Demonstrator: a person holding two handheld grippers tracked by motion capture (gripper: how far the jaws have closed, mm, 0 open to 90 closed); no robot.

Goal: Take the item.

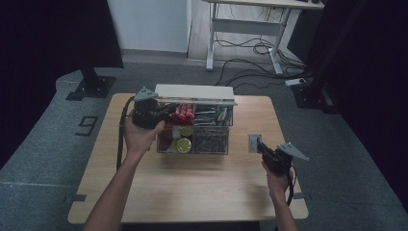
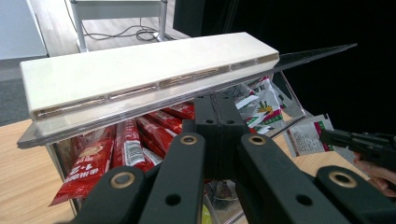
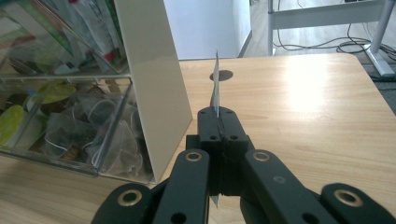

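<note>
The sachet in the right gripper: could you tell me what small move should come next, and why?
Probably lower the sachet flat onto the bare table. The right gripper holds it edge-on, shut, above the wood beside the clear organiser box, whose lid the left gripper holds up.

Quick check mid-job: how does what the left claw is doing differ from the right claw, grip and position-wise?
The left claw is shut on the lid of the clear organizer box, propping it open; the right claw is shut on a thin flat sachet, seen edge-on. The left claw sits at the box's back left corner; the right claw is off to the box's right, over the table. Both are closed on something.
</note>
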